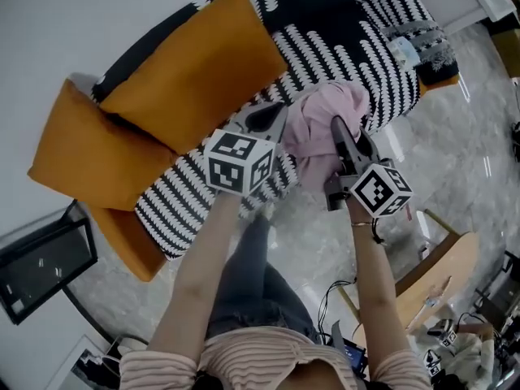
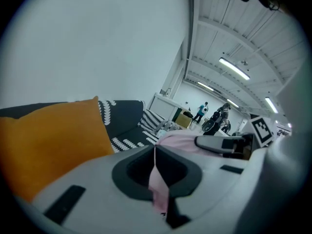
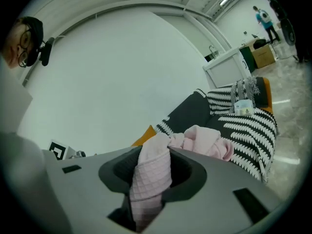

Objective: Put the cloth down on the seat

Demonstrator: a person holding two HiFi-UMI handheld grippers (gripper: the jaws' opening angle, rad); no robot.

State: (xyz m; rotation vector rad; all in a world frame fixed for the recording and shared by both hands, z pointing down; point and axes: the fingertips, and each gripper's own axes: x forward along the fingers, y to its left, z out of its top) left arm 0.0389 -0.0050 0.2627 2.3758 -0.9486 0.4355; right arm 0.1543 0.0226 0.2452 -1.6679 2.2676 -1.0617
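A pink quilted cloth (image 1: pixel 317 128) hangs bunched between my two grippers, just above the front part of the black-and-white patterned sofa seat (image 1: pixel 325 47). My left gripper (image 1: pixel 272 124) is shut on a thin edge of the cloth (image 2: pixel 158 179). My right gripper (image 1: pixel 337 136) is shut on a thicker fold of the cloth (image 3: pixel 148 179), and the rest of it bulges past the jaws toward the seat (image 3: pixel 243 126). The left gripper's marker cube (image 1: pixel 238 162) hides part of the cloth's left side.
Two orange cushions (image 1: pixel 179 63) lie at the sofa's left end. A grey fringed bundle with a small white-and-blue packet (image 1: pixel 406 51) sits at its right end. A wooden chair (image 1: pixel 443 270) and cables stand on the marble floor at lower right. People stand far off in the hall (image 2: pixel 201 112).
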